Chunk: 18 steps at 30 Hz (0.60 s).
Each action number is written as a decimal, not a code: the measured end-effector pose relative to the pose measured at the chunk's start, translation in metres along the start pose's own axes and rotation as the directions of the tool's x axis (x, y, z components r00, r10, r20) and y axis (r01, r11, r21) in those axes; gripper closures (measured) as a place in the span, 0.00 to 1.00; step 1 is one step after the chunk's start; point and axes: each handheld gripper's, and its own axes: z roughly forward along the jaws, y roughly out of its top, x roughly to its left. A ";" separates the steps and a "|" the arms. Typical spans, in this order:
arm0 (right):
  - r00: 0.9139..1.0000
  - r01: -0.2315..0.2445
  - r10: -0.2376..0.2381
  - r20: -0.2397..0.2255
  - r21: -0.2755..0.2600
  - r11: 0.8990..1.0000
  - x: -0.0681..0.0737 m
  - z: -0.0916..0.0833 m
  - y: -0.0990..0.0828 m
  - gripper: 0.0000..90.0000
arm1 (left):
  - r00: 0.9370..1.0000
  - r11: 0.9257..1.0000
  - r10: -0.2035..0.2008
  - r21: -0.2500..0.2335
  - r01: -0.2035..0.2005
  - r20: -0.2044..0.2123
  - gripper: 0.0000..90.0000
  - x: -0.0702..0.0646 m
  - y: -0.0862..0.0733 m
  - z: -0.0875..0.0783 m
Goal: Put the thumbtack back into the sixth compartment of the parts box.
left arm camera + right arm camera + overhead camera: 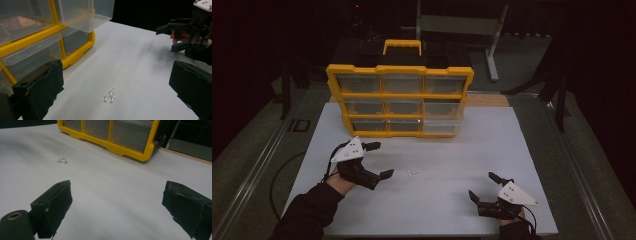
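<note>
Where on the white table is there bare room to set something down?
Bare: the broad stretch between the right gripper and the yellow drawer organizer, and the table's right side. Tighter by the left gripper: the small white parts lie beside it, with the organizer close behind.

The organizer (399,100) stands upright at the back of the table (522,150), its drawers facing the person. A small cluster of bits (412,173), perhaps pegs, lies on the table before it, near the middle. The left gripper (379,160) is just left of the cluster; the right gripper (484,186) sits well apart, toward the front right.
</note>
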 end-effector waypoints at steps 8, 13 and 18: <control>1.000 0.000 0.000 -0.004 0.004 1.000 0.001 0.001 0.000 0.10 | 0.999 0.999 -0.009 0.038 0.008 0.033 0.00 0.001 0.001 0.020; 1.000 -0.002 0.002 -0.007 0.006 1.000 0.001 0.001 -0.001 0.10 | 0.998 0.998 -0.022 0.062 0.019 0.052 0.00 0.004 -0.002 0.031; 1.000 -0.003 0.003 -0.010 0.005 1.000 0.001 0.001 -0.001 0.10 | 0.998 0.997 -0.018 0.080 0.013 0.057 0.00 0.008 -0.005 0.041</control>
